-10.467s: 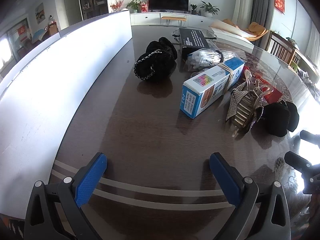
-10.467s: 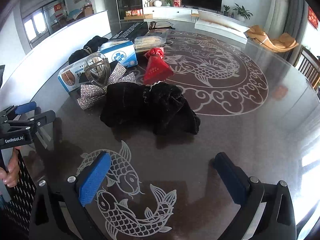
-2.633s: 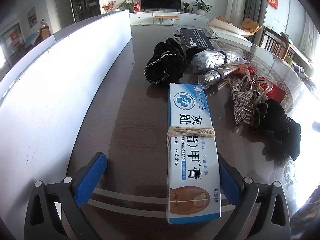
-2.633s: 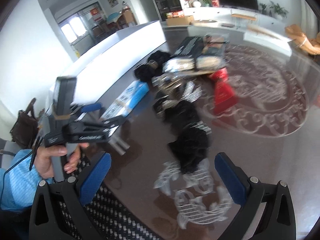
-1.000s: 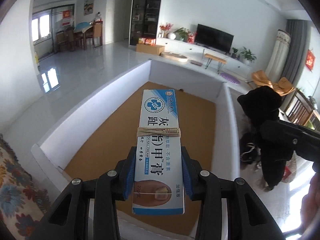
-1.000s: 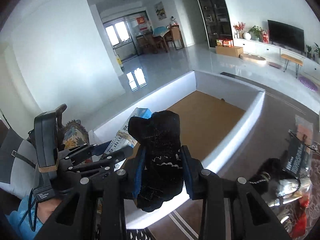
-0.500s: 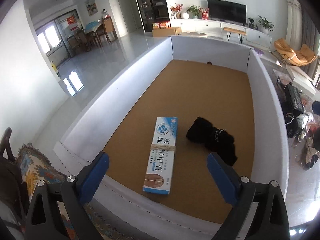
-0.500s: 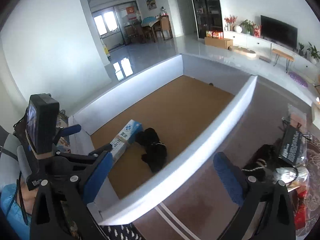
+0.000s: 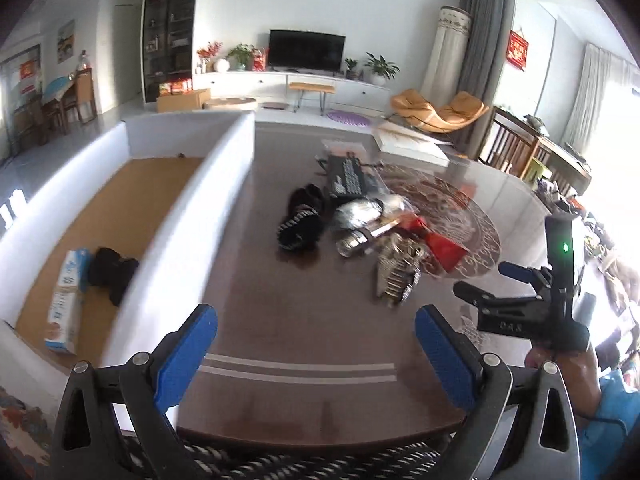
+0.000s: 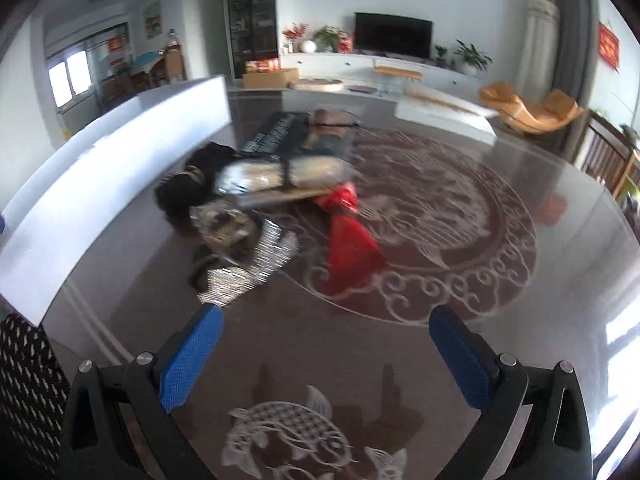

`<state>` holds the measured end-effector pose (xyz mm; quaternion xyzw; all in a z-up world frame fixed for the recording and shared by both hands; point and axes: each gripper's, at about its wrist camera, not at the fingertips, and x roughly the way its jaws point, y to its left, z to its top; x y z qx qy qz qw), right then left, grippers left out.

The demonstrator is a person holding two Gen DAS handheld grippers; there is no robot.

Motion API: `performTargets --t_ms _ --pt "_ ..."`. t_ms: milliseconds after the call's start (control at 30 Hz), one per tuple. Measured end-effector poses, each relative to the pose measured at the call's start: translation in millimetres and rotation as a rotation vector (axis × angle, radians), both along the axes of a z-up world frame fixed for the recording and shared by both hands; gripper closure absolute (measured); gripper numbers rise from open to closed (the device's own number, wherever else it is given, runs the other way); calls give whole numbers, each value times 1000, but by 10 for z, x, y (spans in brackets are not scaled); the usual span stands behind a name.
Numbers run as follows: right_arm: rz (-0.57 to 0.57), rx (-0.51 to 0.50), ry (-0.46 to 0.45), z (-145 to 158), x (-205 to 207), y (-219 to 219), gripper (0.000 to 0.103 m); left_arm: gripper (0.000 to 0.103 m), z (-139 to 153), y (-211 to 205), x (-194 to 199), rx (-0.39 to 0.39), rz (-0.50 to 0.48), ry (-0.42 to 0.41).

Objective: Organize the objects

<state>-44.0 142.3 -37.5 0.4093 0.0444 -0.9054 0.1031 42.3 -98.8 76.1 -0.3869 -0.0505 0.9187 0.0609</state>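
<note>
**Both grippers empty above the table**

Left wrist view: the left gripper (image 9: 316, 344) stands spread wide with nothing between its ribbed blue pads; its jaws have just been opening. At the left of the frame a white-walled bin (image 9: 192, 216) with a brown floor holds a blue-and-white box (image 9: 66, 300), partly cut off by the near wall, and just right of it a soft black cloth (image 9: 110, 272). At centre, on the glossy dark table (image 9: 296, 320), lies a blurred heap: a black scrunchie (image 9: 302, 220), a flat black pack (image 9: 348, 176), a shiny hair clip (image 9: 396, 276). At the right edge, the right gripper (image 9: 486, 280), seen side-on, is gripped by a hand (image 9: 560, 360).

Right wrist view: its jaws have also just been opening and gape empty. Smeared by motion, a sequinned bow (image 10: 252, 268) and a red pouch (image 10: 352, 248) lie at centre; the items behind blur together. The bin's wall fills the left; its inside is hidden.
</note>
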Motion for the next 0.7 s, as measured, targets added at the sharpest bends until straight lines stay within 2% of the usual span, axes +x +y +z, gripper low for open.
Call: performTargets --t_ms 167,233,533,700 --pt "-93 56 -97 -234 -215 280 0 2 -621 237 -276 -10 31 -126" --pt "-107 60 -113 -317 -270 357 0 2 -759 226 -384 -23 56 -146" --pt "-157 30 -98 -387 -483 480 0 3 -974 58 -582 -64 129 -149" --pt "-148 35 -96 -395 -504 455 0 2 -982 70 -530 -94 131 -133"
